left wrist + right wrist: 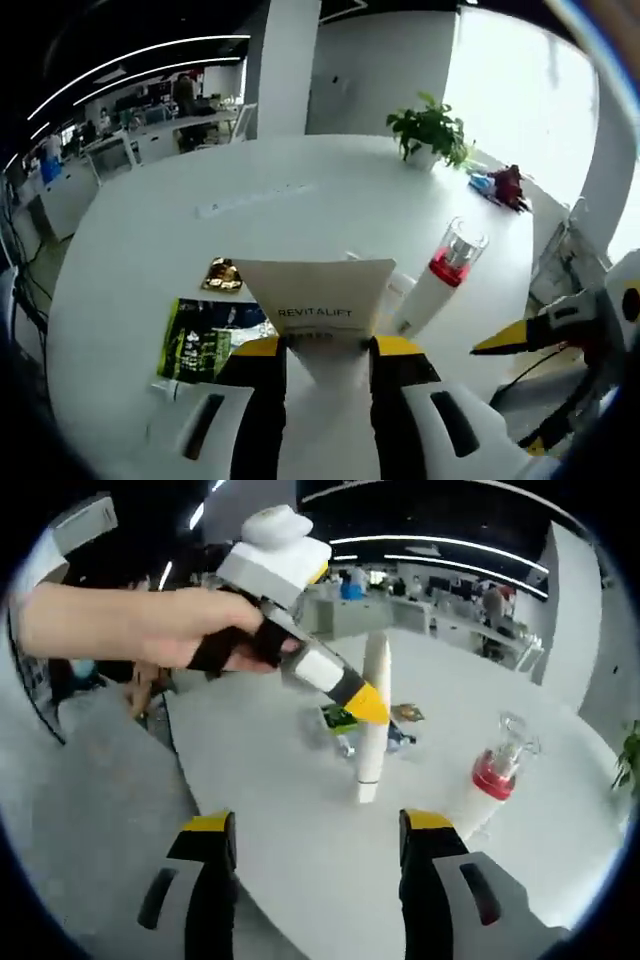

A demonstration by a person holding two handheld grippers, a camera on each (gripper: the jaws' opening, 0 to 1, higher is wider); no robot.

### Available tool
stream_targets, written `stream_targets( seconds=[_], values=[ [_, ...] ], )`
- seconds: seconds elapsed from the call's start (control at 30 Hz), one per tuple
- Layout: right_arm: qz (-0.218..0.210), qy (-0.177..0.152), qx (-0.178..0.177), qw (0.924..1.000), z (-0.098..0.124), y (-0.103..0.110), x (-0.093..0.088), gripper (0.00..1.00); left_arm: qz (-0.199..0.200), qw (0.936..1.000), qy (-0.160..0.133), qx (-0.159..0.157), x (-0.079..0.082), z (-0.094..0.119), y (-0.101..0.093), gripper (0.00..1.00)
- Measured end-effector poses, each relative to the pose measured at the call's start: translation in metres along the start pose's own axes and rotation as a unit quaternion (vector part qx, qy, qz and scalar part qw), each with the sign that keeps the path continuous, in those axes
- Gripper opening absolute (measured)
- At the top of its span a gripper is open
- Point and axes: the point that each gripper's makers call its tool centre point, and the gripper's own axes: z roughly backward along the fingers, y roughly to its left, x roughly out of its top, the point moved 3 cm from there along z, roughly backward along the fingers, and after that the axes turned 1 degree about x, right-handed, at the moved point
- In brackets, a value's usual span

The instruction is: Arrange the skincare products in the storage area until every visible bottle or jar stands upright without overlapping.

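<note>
The left gripper (328, 348), its yellow-tipped jaws clamped on the flat end of a white tube (318, 297) lettered REVITALIFT, holds it standing on a round white table (150, 250); in the right gripper view the same tube (373, 715) rises as a slim white column with its cap down on the tabletop, pinched by that gripper (362, 702), which slants down from a hand (170, 628) entering from the left. The right gripper (318, 825) hangs with jaws apart and nothing between them, above bare tabletop close to the near rim of the table (250, 810), with grey floor beyond that edge. Just beside the tube, a white bottle (438, 280) with a red band and clear cap leans at a tilt in the left gripper view; the right gripper view shows the bottle (490, 780) to the tube's right, apart from it, again tilted. A green packet (200, 345) lies flat to the tube's left, with a small gold packet (221, 274) just beyond it. Open white surface stretches behind these items toward a potted plant (430, 132) near the far edge, where a small red and blue object (503, 186) sits by the rim. The yellow tip of the right gripper (530, 335) pokes in from the right side of the left gripper view, clear of the bottle. Office desks stand in the dim background.
</note>
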Motion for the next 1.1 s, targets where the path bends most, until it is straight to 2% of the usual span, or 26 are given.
stream_targets(
  seconds=[0.07,0.27,0.33,0.37,0.43,0.57,0.63,0.7,0.73,0.77,0.8,0.93,0.97,1.03,1.07,1.1],
  values=[
    [-0.002,0.003,0.004,1.0000,-0.018,-0.001,-0.002,0.57,-0.003,1.0000,-0.002,0.005,-0.001,0.004,0.002,0.28],
    [-0.013,-0.013,0.009,0.9998,-0.044,-0.007,0.006,0.49,-0.004,0.9999,0.002,0.012,-0.015,0.019,-0.011,0.28],
    [-0.006,-0.015,0.018,0.9997,-0.049,-0.006,0.007,0.44,-0.001,0.9999,0.001,0.014,-0.018,0.024,-0.016,0.28],
    [0.015,-0.014,0.030,0.9993,-0.054,-0.004,0.007,0.41,0.001,0.9999,-0.001,0.013,-0.021,0.026,-0.016,0.28],
    [0.027,-0.013,0.031,0.9991,-0.055,-0.003,0.007,0.38,0.011,0.9998,-0.006,0.012,-0.025,0.030,-0.023,0.28],
    [0.025,-0.040,0.045,0.9979,-0.050,0.000,0.015,0.31,0.038,0.9992,-0.005,0.009,-0.032,0.038,-0.029,0.28],
    [0.040,-0.039,0.061,0.9966,-0.051,0.007,0.013,0.29,0.035,0.9992,-0.007,0.014,-0.040,0.049,-0.035,0.28],
    [0.043,-0.044,0.100,0.9930,-0.049,0.019,0.009,0.21,0.039,0.9991,-0.007,0.014,-0.040,0.048,-0.033,0.28],
    [0.044,-0.049,0.079,0.9946,-0.048,0.014,0.008,0.21,0.041,0.9991,-0.007,0.013,-0.041,0.050,-0.034,0.28],
    [0.039,-0.052,0.084,0.9943,-0.046,0.014,0.007,0.20,0.041,0.9991,-0.009,0.010,-0.042,0.052,-0.035,0.29],
    [0.025,-0.056,0.108,0.9923,-0.045,0.019,0.006,0.20,0.043,0.9990,-0.010,0.007,-0.043,0.053,-0.036,0.29],
    [0.038,-0.056,0.128,0.9895,-0.040,0.020,0.002,0.19,0.042,0.9988,-0.025,-0.009,-0.044,0.058,-0.040,0.33],
    [0.044,-0.057,0.140,0.9874,-0.038,0.020,0.000,0.19,0.044,0.9983,-0.028,-0.025,-0.043,0.060,-0.046,0.33],
    [0.050,-0.059,0.184,0.9798,-0.034,0.024,-0.004,0.19,0.032,0.9977,-0.045,-0.038,-0.038,0.064,-0.047,0.39],
    [0.059,-0.056,0.195,0.9774,-0.032,0.025,-0.006,0.19,0.009,0.9966,-0.060,-0.056,-0.033,0.069,-0.050,0.44],
    [0.072,-0.053,0.201,0.9755,-0.031,0.025,-0.007,0.19,-0.008,0.9955,-0.071,-0.061,-0.029,0.072,-0.050,0.52]
  ],
)
